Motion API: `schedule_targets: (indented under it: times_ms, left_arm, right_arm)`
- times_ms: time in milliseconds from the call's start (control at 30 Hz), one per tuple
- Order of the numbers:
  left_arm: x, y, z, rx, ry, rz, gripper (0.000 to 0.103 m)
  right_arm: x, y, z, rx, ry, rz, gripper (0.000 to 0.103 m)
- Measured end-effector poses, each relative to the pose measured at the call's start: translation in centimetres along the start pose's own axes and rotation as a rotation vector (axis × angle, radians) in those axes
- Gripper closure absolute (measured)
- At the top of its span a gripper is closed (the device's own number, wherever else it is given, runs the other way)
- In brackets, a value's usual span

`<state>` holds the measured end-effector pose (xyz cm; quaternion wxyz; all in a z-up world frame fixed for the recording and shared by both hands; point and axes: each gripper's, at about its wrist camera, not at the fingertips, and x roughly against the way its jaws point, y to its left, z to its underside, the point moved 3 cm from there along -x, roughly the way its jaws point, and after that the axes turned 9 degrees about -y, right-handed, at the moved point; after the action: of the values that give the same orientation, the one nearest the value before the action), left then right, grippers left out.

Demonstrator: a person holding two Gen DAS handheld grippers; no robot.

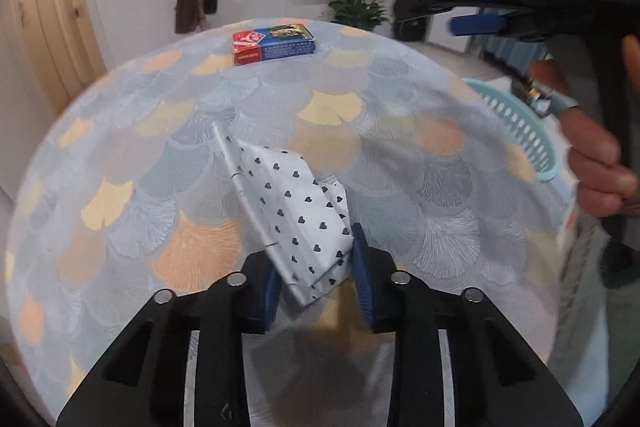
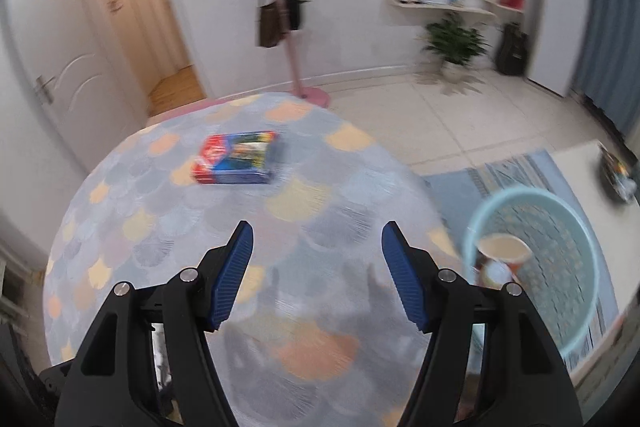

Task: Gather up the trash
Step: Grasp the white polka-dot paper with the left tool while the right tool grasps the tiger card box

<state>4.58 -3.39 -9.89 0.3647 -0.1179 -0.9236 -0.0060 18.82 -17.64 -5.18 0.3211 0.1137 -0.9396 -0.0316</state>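
Observation:
My left gripper (image 1: pixel 316 283) is shut on a silver wrapper with black hearts (image 1: pixel 296 211), holding its near end just above the round table (image 1: pixel 192 131). A red and blue box (image 1: pixel 274 43) lies at the table's far edge; it also shows in the right wrist view (image 2: pixel 236 159). My right gripper (image 2: pixel 316 267) is open and empty above the table, and it shows at the upper right of the left wrist view (image 1: pixel 476 25). A light blue basket (image 2: pixel 560 267) stands to the right of the table with a paper cup (image 2: pixel 502 255) in it.
The table has a fan-patterned cloth (image 2: pixel 280 227). A pink coat stand with bags (image 2: pixel 280 19), a potted plant (image 2: pixel 456 43) and a wall shelf (image 2: pixel 440 5) stand beyond it. A blue rug (image 2: pixel 500 171) lies on the tiled floor under the basket.

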Motion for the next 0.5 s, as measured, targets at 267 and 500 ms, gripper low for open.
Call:
schedule_targets:
  times_ms: [267, 500]
  left_arm:
    - [0.4, 3.9, -1.5, 0.088, -0.038, 0.034, 0.078]
    - [-0.3, 6.4, -3.0, 0.104, -0.048, 0.027, 0.078]
  right_arm:
    - [-6.6, 4.0, -4.3, 0.079, 0.032, -0.102, 0.039]
    - [-14.2, 4.2, -6.6, -0.018, 0.13, -0.162, 0.046]
